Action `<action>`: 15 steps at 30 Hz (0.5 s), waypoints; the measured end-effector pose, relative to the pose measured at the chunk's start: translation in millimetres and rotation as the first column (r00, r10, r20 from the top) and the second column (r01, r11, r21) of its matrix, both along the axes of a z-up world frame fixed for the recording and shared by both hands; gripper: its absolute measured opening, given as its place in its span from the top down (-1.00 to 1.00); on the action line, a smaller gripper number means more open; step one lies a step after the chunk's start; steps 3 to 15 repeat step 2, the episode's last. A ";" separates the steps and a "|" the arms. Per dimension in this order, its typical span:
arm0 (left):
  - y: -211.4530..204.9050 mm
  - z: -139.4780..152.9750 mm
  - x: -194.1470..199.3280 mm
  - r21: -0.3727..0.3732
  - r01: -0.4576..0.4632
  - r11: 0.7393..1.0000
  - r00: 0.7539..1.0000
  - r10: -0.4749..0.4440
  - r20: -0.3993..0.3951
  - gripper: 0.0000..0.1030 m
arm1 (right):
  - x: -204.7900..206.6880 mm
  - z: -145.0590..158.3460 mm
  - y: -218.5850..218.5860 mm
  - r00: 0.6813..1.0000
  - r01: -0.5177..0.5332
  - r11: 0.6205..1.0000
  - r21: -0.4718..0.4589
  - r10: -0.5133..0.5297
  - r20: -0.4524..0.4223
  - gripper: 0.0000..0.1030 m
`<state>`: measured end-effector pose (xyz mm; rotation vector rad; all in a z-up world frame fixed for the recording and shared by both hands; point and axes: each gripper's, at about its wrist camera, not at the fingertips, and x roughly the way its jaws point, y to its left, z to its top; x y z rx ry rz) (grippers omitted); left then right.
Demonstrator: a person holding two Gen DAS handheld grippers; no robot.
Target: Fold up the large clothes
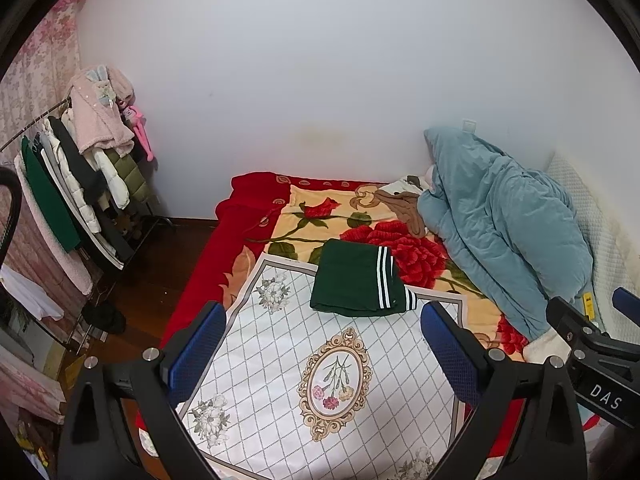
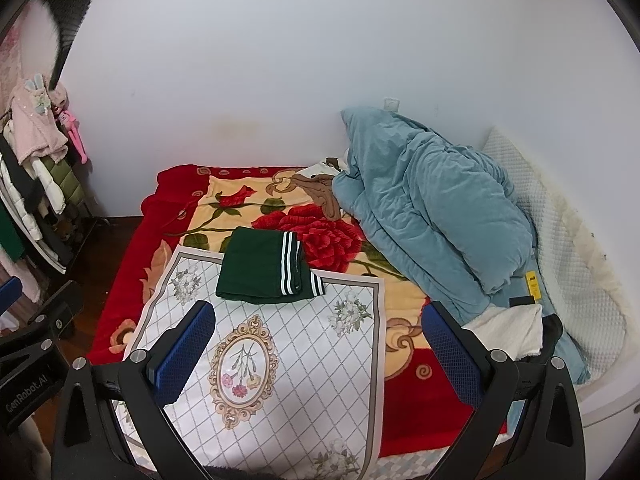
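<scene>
A dark green garment with white stripes lies folded into a neat rectangle at the far end of a white floral mat on the bed. My left gripper hangs open above the near half of the mat, well short of the garment, with nothing between its blue pads. My right gripper is likewise open and empty above the mat's near right part. The right gripper's body shows at the right edge of the left wrist view.
A red rose blanket covers the bed. A bunched blue quilt and a white pillow lie along the right, a brown garment behind. A clothes rack stands left on the wooden floor.
</scene>
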<state>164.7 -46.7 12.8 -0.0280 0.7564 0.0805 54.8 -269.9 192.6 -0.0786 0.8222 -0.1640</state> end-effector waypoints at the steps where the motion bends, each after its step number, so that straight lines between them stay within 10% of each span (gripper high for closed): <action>1: 0.4 0.7 0.2 -0.001 -0.002 1.000 1.000 0.002 0.002 -0.93 | -0.9 0.3 -1.0 1.000 0.002 1.000 0.001 -0.002 0.000 -1.00; 15: 0.6 1.3 0.6 -0.001 -0.001 1.000 1.000 0.001 0.004 -0.93 | -0.7 -0.1 0.0 1.000 -0.001 1.000 0.002 0.001 -0.001 -1.00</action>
